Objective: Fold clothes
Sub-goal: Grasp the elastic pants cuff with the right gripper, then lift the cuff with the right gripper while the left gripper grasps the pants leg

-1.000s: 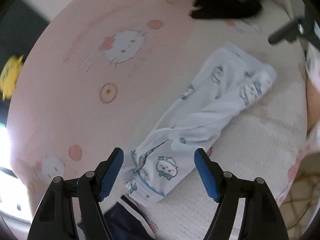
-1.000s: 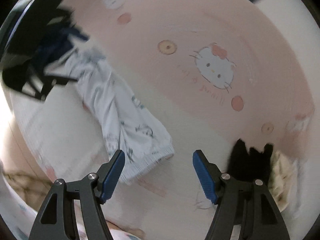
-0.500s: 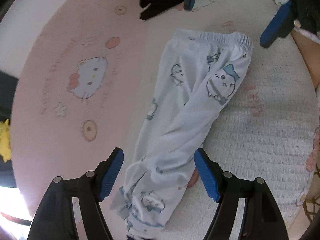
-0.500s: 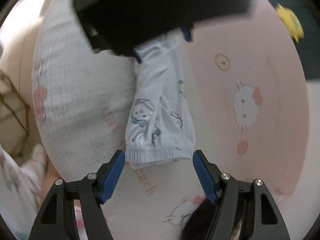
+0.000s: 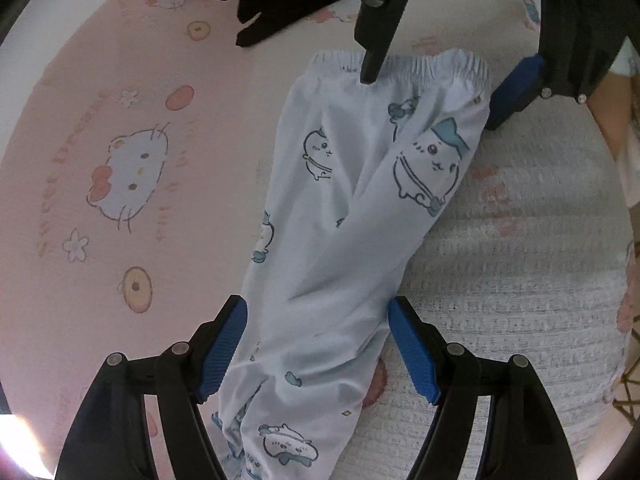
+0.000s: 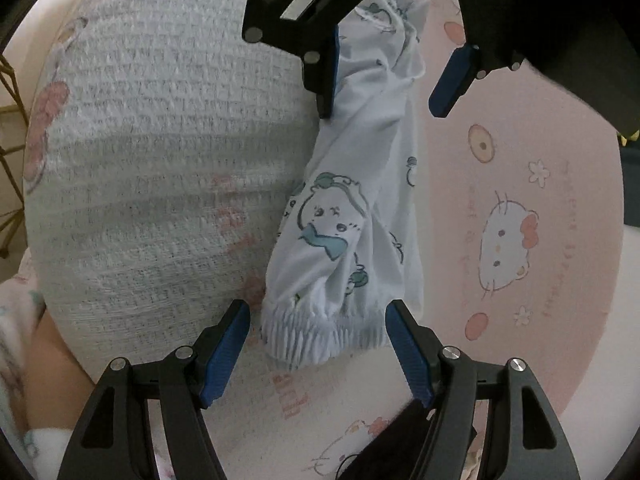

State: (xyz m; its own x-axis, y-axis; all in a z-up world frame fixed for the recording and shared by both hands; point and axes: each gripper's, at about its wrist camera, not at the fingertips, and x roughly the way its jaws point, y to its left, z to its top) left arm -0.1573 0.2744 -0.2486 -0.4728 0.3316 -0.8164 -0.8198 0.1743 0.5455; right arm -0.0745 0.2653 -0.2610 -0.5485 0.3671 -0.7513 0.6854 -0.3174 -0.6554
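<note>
On the pink cartoon bedspread (image 5: 100,240) the folded light-blue pants (image 5: 352,216) run from 6 to 12 o'clock, the left gripper (image 5: 318,344) spread open astride the leg end, the right gripper (image 6: 318,350) open around the waistband (image 6: 320,332).

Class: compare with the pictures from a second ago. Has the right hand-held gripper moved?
Yes. The right hand-held gripper has swung from beside the Hello Kitty print on the pink sheet to the elastic waistband of the pale blue pyjama trousers, now straddling it, open.

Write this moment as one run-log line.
left gripper: open, astride trouser legs | right gripper: open, at waistband | light blue pants: flat on bed
</note>
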